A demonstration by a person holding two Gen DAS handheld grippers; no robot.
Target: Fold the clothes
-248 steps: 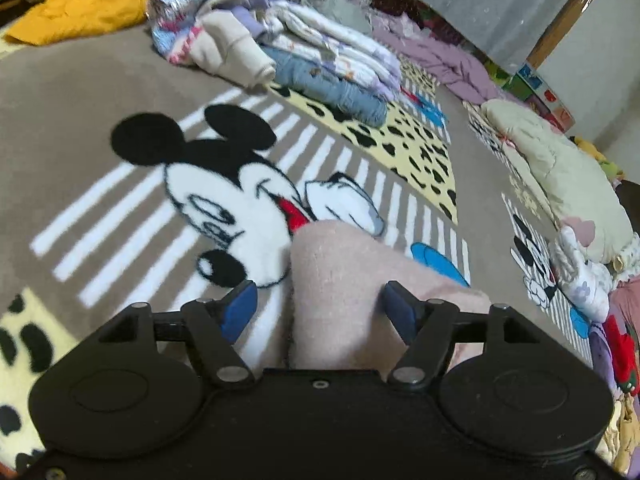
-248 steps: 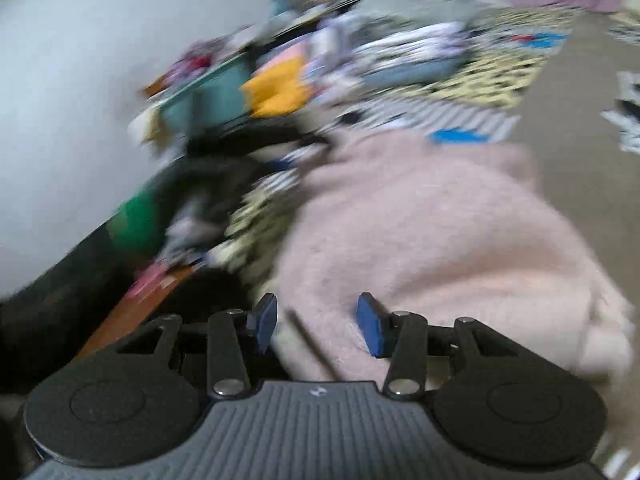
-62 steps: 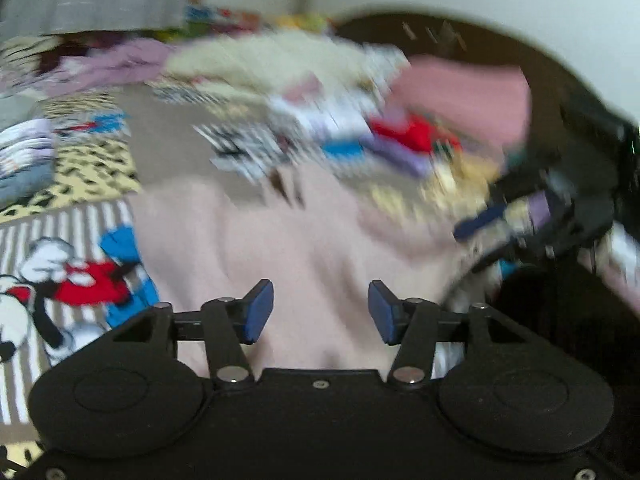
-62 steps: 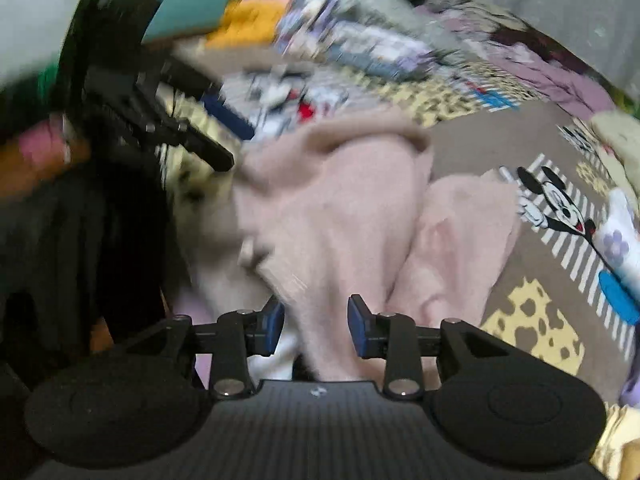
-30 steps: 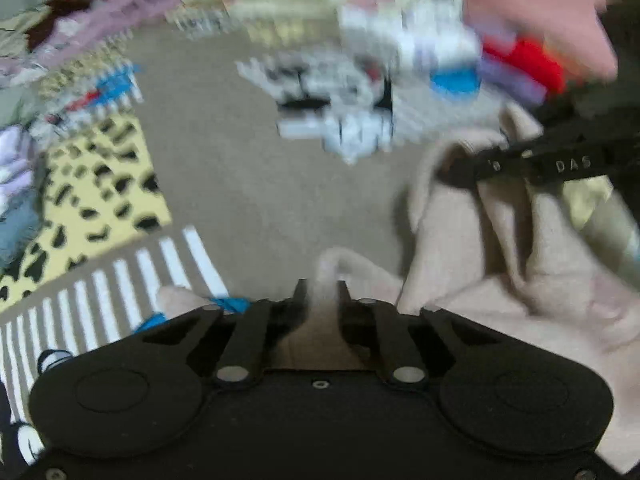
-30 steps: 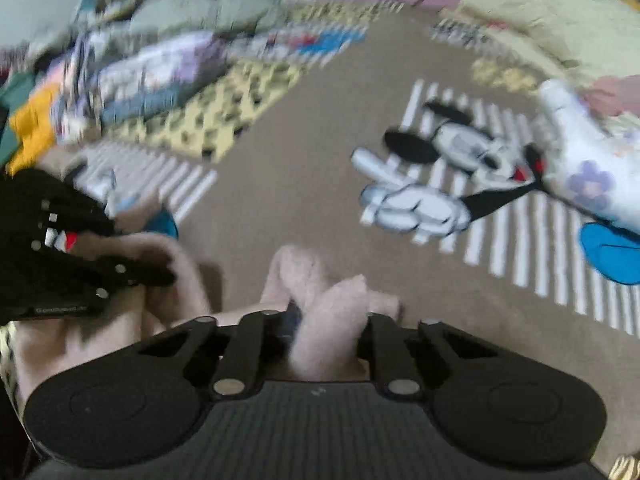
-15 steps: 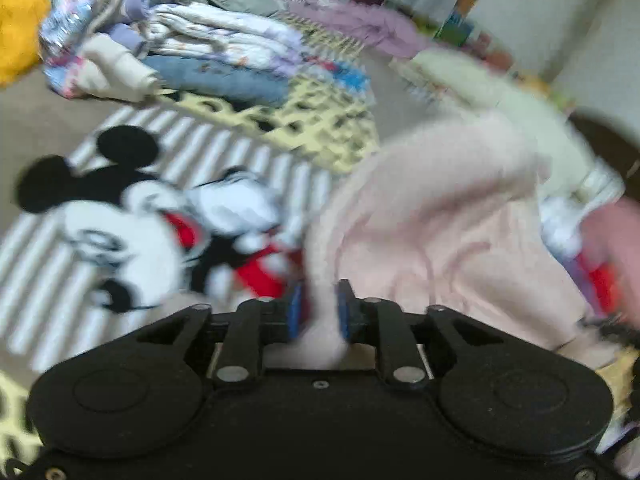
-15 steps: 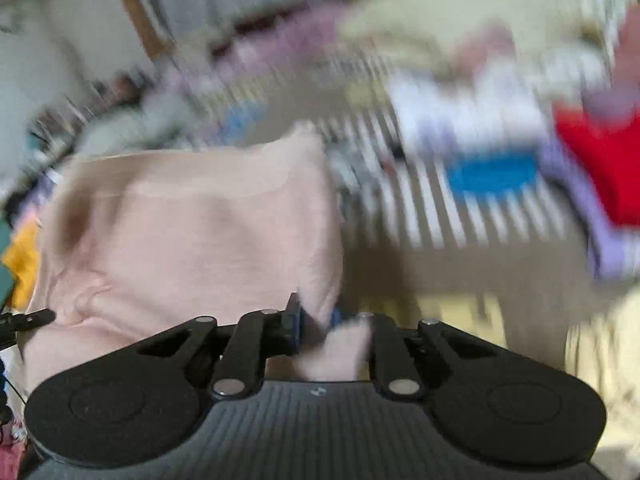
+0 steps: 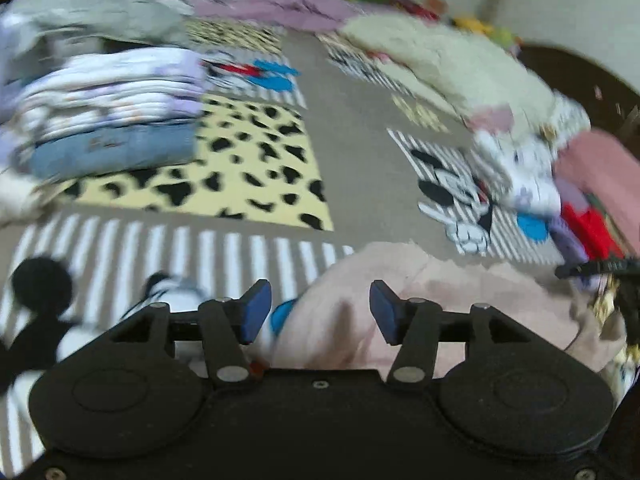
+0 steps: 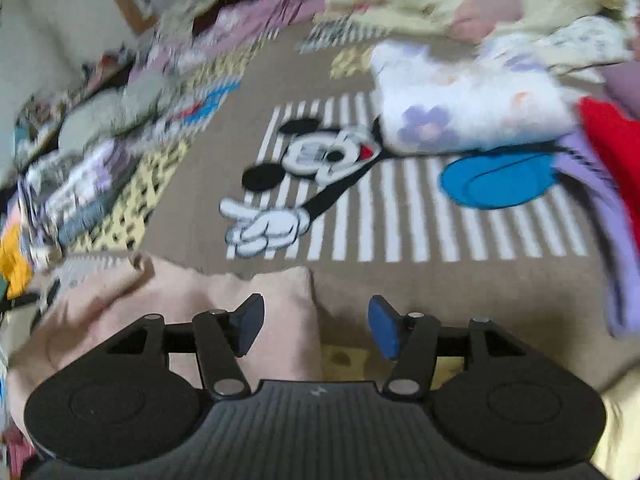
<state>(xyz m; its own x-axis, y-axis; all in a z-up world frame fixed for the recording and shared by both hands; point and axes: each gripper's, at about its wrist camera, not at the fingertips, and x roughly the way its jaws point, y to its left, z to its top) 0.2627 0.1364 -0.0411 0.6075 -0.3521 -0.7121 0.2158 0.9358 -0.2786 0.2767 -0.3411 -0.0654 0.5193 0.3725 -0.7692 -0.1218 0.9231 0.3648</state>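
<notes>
both tongs, left [image 9: 316, 310] and right [image 10: 316, 326], gape wide over the pink sweater [image 9: 460, 304] at bottom of frame, spread flat on the rug [image 9: 360, 152] ready for folding

Both wrist views low, sharing pink garment [image 9: 460, 300], rug [image 10: 360, 60]

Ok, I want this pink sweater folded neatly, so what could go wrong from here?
Both tongs, left and right, are open above the pink sweater, which lies bunched rather than flat; a fold started now would likely come out uneven. In the right view its edge sits under only one side of the tongs, so a grasp could miss. The red garment close by could get caught up.
</notes>
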